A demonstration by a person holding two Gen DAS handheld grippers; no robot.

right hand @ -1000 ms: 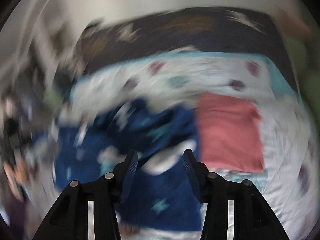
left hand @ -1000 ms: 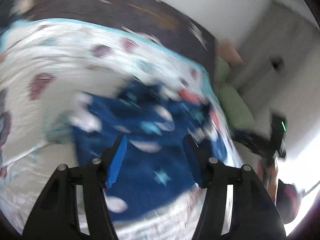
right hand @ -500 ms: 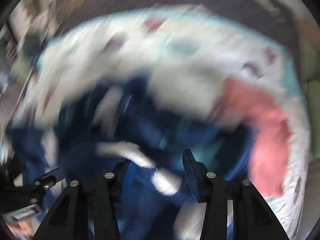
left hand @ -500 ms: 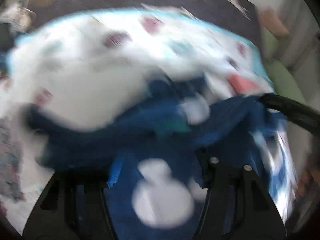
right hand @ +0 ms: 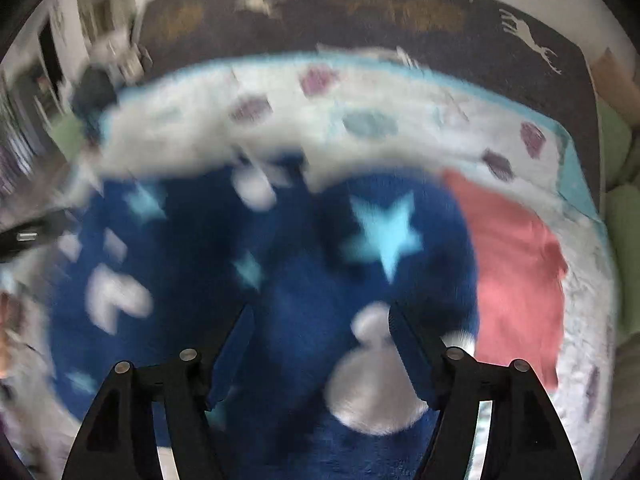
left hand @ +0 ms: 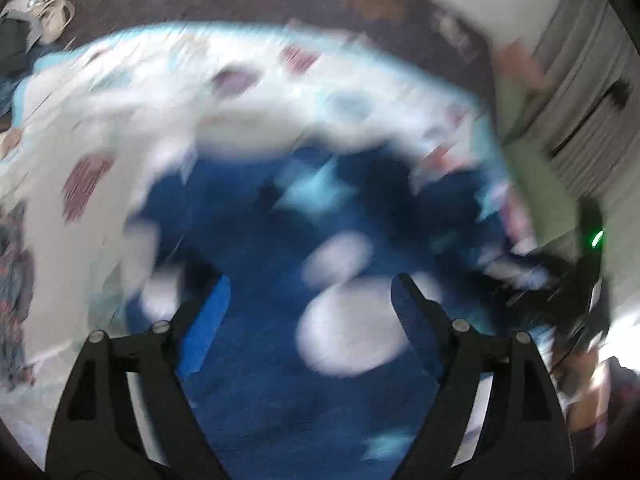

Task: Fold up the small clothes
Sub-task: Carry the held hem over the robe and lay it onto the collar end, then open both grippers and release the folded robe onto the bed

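risk: both left tongs [left hand: 308, 296] and right tongs [right hand: 320, 320] gape apart above the blue star-print garment [right hand: 288, 320], so a blurred, hasty pinch could bunch its fleece onto the folded pink garment [right hand: 516, 280].

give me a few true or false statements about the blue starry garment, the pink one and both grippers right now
1. The dark blue fleece garment with light blue stars and white shapes lies in front of both grippers. True.
2. A folded pink garment lies to the right of the blue one in the right wrist view. True.
3. The right gripper is clamped shut on the pink garment. False: its fingers stand apart over the blue garment.
4. The left gripper has its fingers closed together. False: they are spread wide.
5. The clothes lie on a bare wooden floor. False: they lie on a white spotted blanket with a light blue edge.
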